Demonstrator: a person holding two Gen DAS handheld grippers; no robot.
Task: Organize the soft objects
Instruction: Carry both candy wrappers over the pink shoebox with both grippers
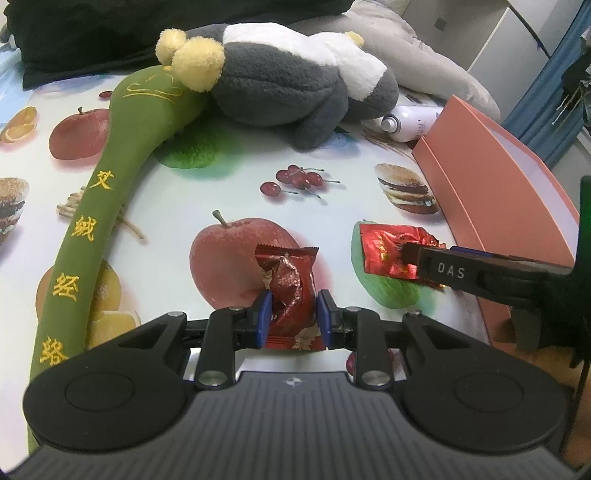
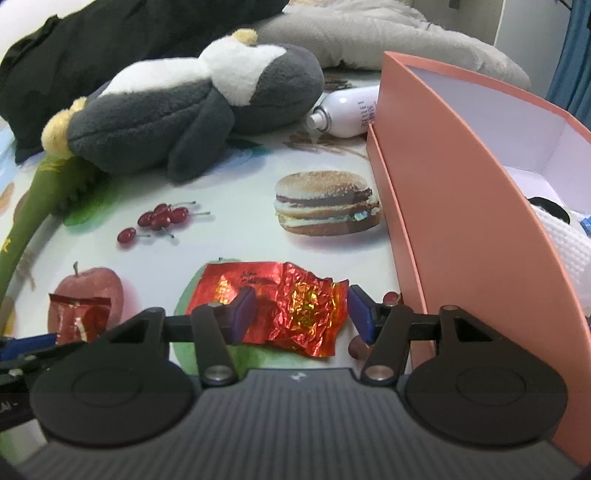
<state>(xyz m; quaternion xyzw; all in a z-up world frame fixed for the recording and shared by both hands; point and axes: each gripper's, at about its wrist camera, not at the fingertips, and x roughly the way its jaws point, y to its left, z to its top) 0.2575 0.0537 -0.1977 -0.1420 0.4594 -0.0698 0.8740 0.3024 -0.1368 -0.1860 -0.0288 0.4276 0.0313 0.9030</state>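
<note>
My left gripper (image 1: 291,314) is shut on a dark red snack packet (image 1: 290,291), its blue pads pressing both sides; the packet also shows in the right wrist view (image 2: 79,319). My right gripper (image 2: 301,314) is open, its pads on either side of a crumpled bright red foil wrapper (image 2: 280,299) lying flat on the table; the wrapper also shows in the left wrist view (image 1: 388,251). A grey and white plush penguin (image 1: 288,85) lies at the back on a long green stuffed stick (image 1: 92,210). A pink open box (image 2: 461,206) stands at the right.
The tablecloth (image 2: 236,199) is printed with fruit and burgers. A white spray bottle (image 2: 347,110) lies behind the box. A white knitted toy (image 2: 565,247) sits inside the box. A black cloth (image 1: 110,33) and a grey cushion (image 2: 369,33) lie at the back.
</note>
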